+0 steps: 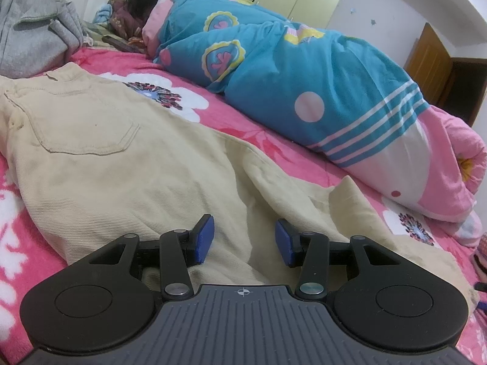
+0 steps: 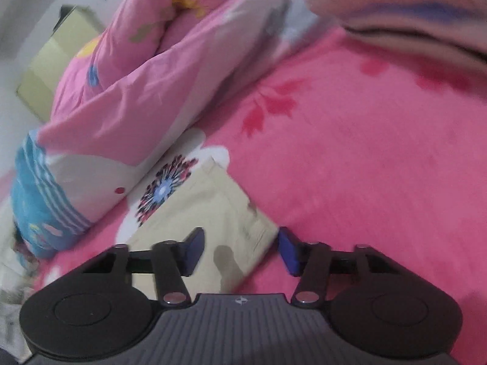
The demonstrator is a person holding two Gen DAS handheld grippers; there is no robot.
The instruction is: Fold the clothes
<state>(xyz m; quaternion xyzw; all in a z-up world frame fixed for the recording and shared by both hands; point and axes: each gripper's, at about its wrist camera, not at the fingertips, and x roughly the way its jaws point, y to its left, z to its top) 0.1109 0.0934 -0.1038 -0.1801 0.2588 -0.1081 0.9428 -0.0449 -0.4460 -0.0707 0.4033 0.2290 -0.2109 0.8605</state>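
Covering the bed, a pink floral sheet (image 1: 268, 149) bears beige trousers (image 1: 121, 164).

— Where's the left gripper (image 1: 244, 241) sitting?

— Low, near the bottom of its own camera's view, pointing forward. Its two blue pads (image 1: 204, 238) are spread with a clear gap between them, nothing pinched.

— And the right gripper (image 2: 240, 251)?

— Much the same. Fingers parted wide, blue pads (image 2: 288, 251) facing each other across the gap, not clamped on anything. That view is blurred, so fine detail is hard to make out.

— Are the linkages level?

— On both, the black arms fan out evenly from the ribbed grey body, left and right sides mirrored.

— Can you see the hands holding them?

— No, neither camera shows them.
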